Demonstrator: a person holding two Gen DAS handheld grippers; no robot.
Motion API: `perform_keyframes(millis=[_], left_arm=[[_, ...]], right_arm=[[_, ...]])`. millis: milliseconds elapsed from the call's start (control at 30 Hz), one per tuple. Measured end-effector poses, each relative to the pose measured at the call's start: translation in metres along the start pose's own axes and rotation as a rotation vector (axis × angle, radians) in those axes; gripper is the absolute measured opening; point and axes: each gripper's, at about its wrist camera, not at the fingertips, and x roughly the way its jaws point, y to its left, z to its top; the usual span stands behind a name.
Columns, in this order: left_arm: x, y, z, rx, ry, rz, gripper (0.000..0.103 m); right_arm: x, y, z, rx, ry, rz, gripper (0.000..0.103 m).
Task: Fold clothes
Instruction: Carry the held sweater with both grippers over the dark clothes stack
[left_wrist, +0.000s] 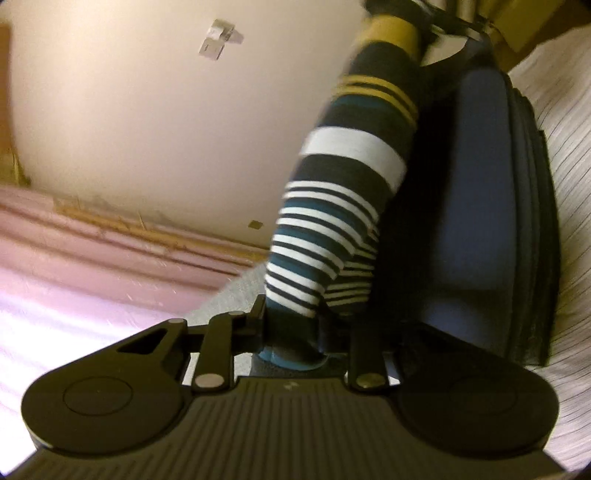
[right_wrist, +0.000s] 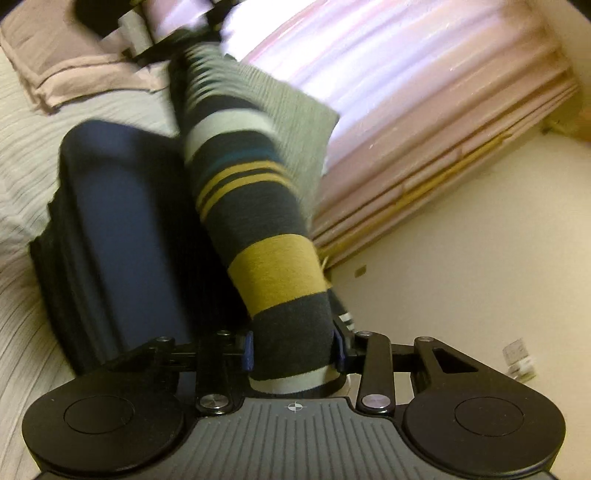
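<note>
A long striped sock (left_wrist: 332, 206), dark navy with white, teal and mustard bands, is stretched taut between my two grippers. In the left wrist view my left gripper (left_wrist: 291, 326) is shut on its teal-edged end, and the sock runs up to the right gripper at the top edge (left_wrist: 443, 22). From the right wrist camera, the right gripper (right_wrist: 293, 352) is shut on the white-edged end of the sock (right_wrist: 258, 221). The far end and the left gripper (right_wrist: 155, 33) are blurred.
A bulky dark blue ribbed object (left_wrist: 480, 206) (right_wrist: 110, 229) lies on the pale striped bedsheet (left_wrist: 554, 147) (right_wrist: 22, 184) behind the sock. Folded beige bedding (right_wrist: 74, 74) and a grey cloth (right_wrist: 295, 103) lie beyond. Pink curtains (right_wrist: 406, 92) (left_wrist: 74, 240) and a cream surface (left_wrist: 147, 110) fill the rest.
</note>
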Motion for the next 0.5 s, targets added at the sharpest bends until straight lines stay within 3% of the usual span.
perform_keyframes(millis=[100,200,500], left_arm=[[0.003,-0.05,-0.009,-0.012,0.05,-0.137,0.022],[0.0,-0.085,-0.013,0.014,0.056,-0.099,0.022],[-0.011,-0.073,-0.026,-0.01,0.075,-0.115,0.032]], right_arm=[[0.0,0.015,-0.007,-0.084,0.012,0.034,0.038],[0.001,0.044,-0.031,-0.193,0.033,0.085,0.038],[-0.008,0.04,-0.036,-0.161,0.06,0.057,0.047]])
